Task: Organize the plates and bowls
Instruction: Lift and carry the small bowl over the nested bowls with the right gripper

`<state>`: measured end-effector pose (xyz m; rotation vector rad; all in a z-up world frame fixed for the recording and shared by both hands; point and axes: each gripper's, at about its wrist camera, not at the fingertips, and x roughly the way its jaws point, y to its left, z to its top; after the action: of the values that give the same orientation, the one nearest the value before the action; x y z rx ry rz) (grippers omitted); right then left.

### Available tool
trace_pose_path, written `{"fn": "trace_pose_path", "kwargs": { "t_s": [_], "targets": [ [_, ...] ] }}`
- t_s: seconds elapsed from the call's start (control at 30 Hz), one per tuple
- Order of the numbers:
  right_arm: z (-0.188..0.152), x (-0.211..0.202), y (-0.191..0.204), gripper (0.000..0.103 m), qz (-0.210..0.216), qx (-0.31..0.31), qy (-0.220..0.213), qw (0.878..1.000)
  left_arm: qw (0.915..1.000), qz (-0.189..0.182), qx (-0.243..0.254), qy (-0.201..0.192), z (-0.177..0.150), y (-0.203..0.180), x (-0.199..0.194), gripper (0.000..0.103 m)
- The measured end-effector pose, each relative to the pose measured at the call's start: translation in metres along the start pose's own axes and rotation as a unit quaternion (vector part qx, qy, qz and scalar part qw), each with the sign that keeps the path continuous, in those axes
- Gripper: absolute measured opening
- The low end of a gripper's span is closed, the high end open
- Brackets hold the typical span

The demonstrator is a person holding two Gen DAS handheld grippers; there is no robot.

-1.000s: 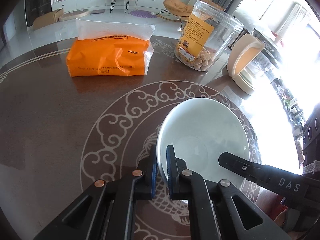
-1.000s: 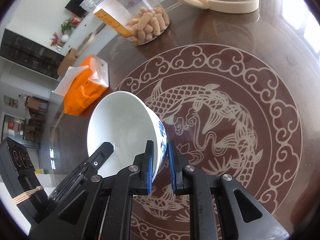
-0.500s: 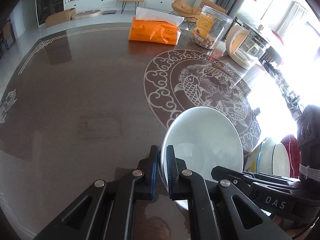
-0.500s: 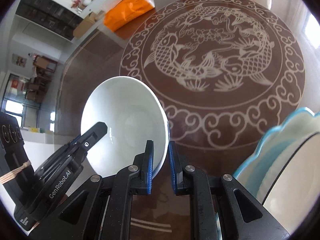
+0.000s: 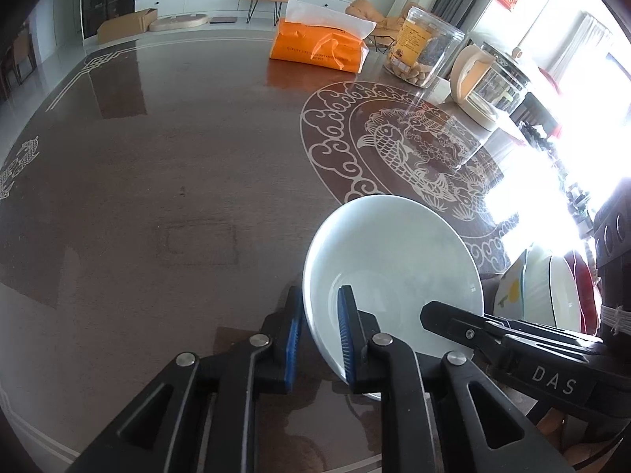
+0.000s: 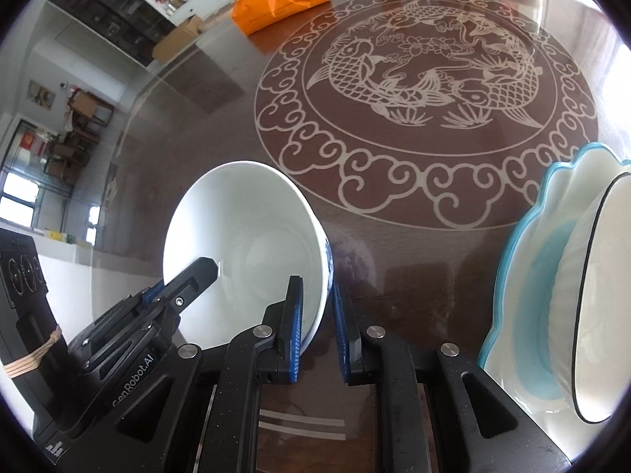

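A white bowl with blue marks outside (image 5: 390,272) sits low at the near edge of the brown table. My left gripper (image 5: 317,335) straddles its left rim with the jaws parted and a gap at each pad. My right gripper (image 6: 317,327) straddles the opposite rim (image 6: 315,260), its jaws also parted. A blue-edged scalloped plate (image 6: 524,276) with a black-rimmed white bowl (image 6: 599,295) on it stands at the right, with a red dish (image 5: 583,287) beyond it in the left wrist view.
At the far side of the table (image 5: 157,157) stand an orange tissue pack (image 5: 315,45), a clear jar of snacks (image 5: 422,51) and a cream kettle (image 5: 485,86). A fish pattern (image 6: 426,71) marks the table middle.
Both grippers carried the bowl back from the table's middle to the near edge beside the stacked dishes. Both sets of jaws have opened slightly off the rim.
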<state>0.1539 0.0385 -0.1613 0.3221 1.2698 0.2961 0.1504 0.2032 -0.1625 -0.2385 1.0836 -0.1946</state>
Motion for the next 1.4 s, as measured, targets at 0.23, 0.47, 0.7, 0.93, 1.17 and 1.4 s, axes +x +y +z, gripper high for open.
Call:
{"fn": "trace_pose_path", "kwargs": {
  "t_s": [0.23, 0.47, 0.7, 0.93, 1.17, 1.4],
  "targets": [
    [0.009, -0.006, -0.001, 0.04, 0.002, -0.007, -0.034, 0.999, 0.9996, 0.007, -0.007, -0.026, 0.005, 0.004, -0.013, 0.065],
    [0.016, -0.01, -0.006, 0.042, 0.003, -0.019, -0.044, 0.999, 0.9997, 0.019, -0.005, -0.012, -0.001, 0.003, -0.008, 0.065],
    [0.017, -0.004, -0.002, 0.039, -0.004, -0.041, -0.046, 0.998, 0.9995, 0.03, -0.002, -0.006, -0.002, 0.0, -0.003, 0.063],
    [0.02, 0.01, 0.001, 0.014, -0.001, -0.057, -0.029, 0.998, 0.9997, 0.023, 0.008, 0.003, -0.002, -0.003, 0.001, 0.012],
    [0.01, -0.001, 0.004, 0.01, 0.013, -0.057, -0.038, 0.998, 0.9996, 0.012, -0.009, -0.024, -0.004, 0.0, -0.023, 0.006],
    [0.003, -0.043, 0.005, 0.01, 0.04, -0.034, -0.063, 0.997, 0.9984, 0.011, 0.013, -0.054, -0.005, -0.027, -0.065, 0.006]
  ]
}}
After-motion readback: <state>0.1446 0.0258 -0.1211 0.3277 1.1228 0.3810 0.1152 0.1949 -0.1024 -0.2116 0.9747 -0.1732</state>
